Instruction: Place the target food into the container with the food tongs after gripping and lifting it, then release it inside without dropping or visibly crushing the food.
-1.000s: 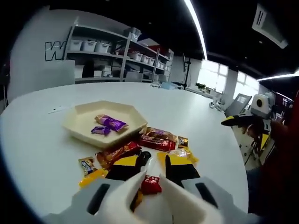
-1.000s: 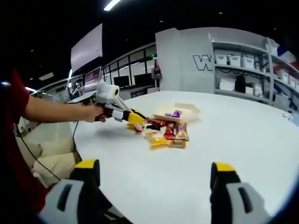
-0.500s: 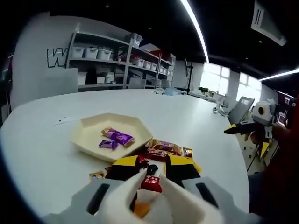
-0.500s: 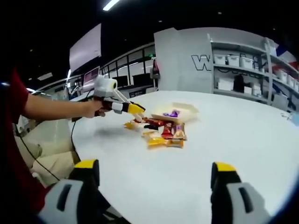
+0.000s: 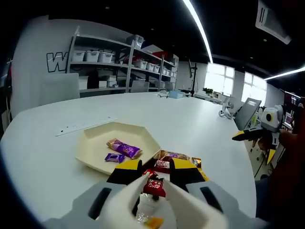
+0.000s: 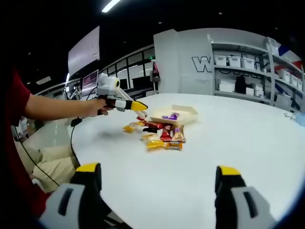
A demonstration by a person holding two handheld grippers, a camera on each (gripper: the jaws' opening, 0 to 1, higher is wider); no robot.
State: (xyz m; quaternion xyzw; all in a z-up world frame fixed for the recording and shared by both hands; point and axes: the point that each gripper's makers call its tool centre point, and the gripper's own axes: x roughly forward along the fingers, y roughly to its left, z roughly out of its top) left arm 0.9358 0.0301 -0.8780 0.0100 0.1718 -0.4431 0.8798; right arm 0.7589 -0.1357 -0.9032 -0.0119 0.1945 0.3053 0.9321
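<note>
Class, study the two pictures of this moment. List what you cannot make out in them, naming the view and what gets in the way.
- Left gripper view: the tongs and left gripper cover part of the snack pile.
- Left gripper view: print on the red candy is too small to read.
- Right gripper view: the wrappers and tray contents are too small to identify.
- Right gripper view: the right gripper's fingers are cut off by the bottom edge.

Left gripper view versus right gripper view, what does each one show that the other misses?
Left gripper view alone: the white tongs pinching a red-wrapped candy in the left claw, and two purple-wrapped candies countable in the tray. Right gripper view alone: the right claw open over bare table, and the person's hand holding the left claw. Shared: the cream hexagonal tray, the loose snack pile, the white round table.
</note>
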